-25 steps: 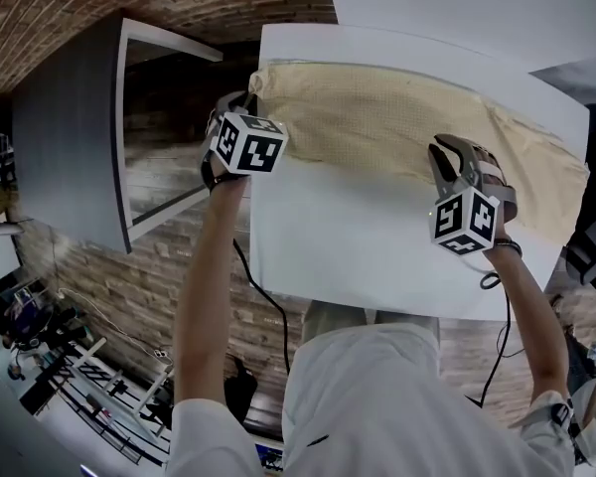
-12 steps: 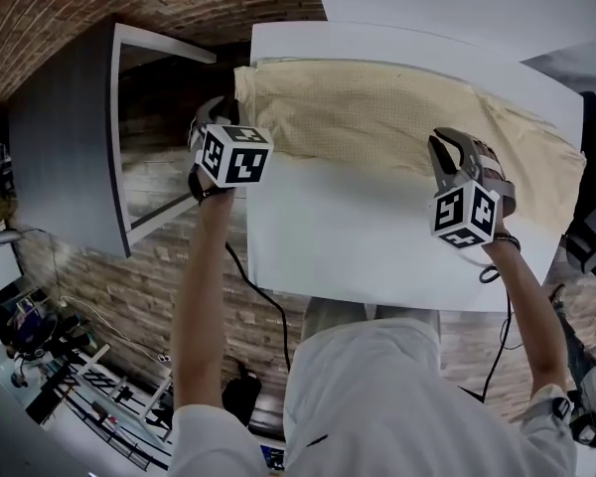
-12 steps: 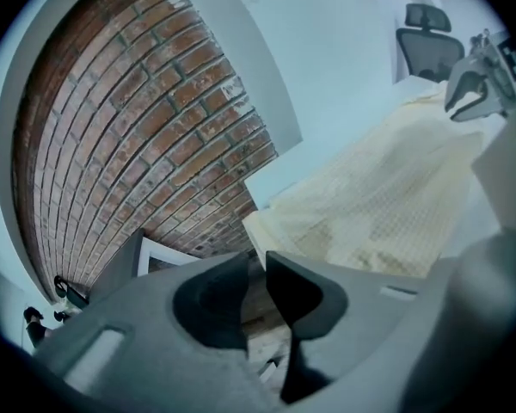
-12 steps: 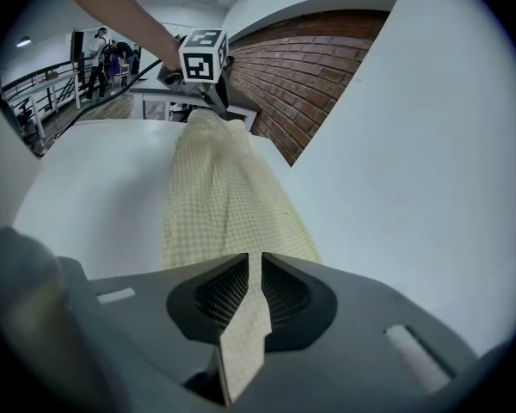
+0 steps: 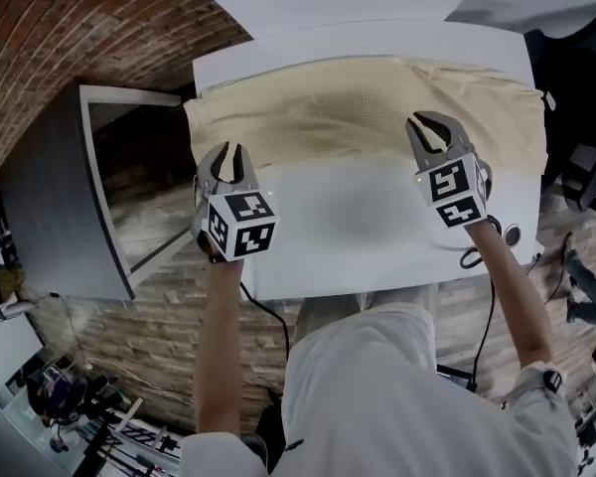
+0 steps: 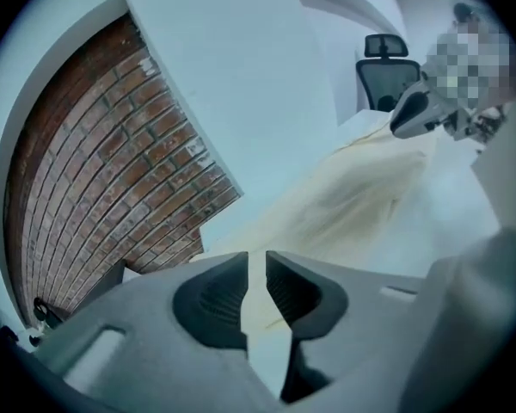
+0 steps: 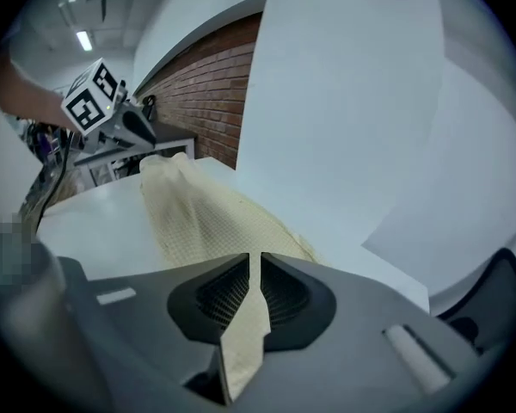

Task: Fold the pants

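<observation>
Left gripper (image 5: 230, 157) pinches the pants (image 5: 358, 107) by the edge; right gripper (image 5: 429, 127) jaws have just been closing on a thin fold; cloth spreads beyond both; either shallow bite could slip under an uneven pull.

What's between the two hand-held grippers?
Head view: the pants stretch between their tips, bare table nearer the person; the right hand-held gripper has just been closing its jaws on them.

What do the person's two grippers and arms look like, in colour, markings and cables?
The left gripper and right gripper have grey curved jaws; each carries a white cube with black square markers and trails a black cable. The person wears a white short-sleeved shirt.
</observation>
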